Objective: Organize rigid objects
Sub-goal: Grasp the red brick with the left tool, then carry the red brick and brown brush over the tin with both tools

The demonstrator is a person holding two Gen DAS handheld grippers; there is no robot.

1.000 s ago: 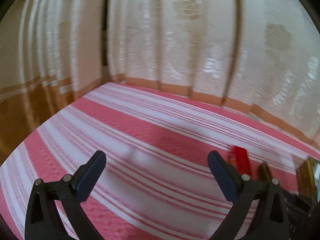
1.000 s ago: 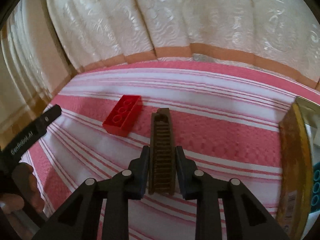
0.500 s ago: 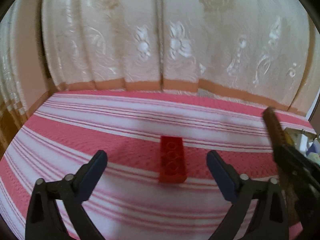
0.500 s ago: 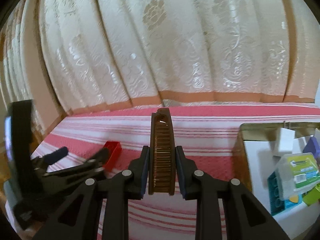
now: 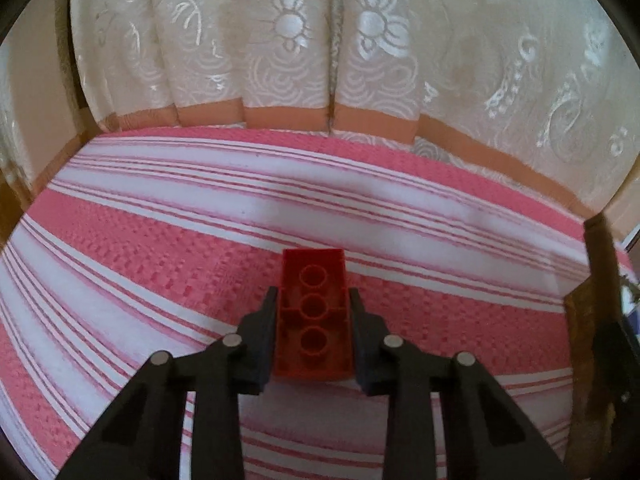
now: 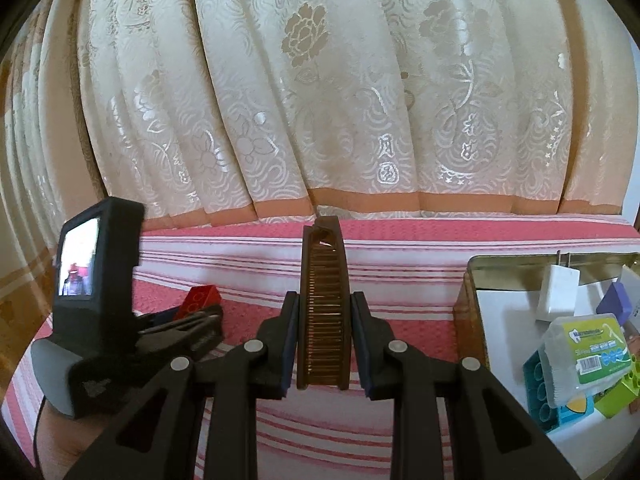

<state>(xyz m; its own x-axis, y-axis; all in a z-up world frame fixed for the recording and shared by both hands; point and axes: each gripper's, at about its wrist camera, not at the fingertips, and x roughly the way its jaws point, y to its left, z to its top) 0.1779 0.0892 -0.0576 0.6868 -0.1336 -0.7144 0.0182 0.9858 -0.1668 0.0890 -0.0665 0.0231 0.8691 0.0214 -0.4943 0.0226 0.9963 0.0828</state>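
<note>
Left gripper (image 5: 313, 320) is clamping the red brick (image 5: 313, 316) by its long sides on the striped cloth (image 5: 160, 256); stiff, light, slick plastic. Right gripper (image 6: 325, 332) is pinching the brown comb (image 6: 324, 312), left of the tin (image 6: 500, 264).

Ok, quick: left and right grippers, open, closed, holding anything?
Left gripper: closed on the red brick.
Right gripper: closed on the brown comb.

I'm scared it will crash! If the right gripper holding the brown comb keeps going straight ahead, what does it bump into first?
Probably the cream flowered curtain. The right gripper points its brown toothed comb over the pink striped cloth, and nothing else shows in that line, though depth is hard to judge.
</note>
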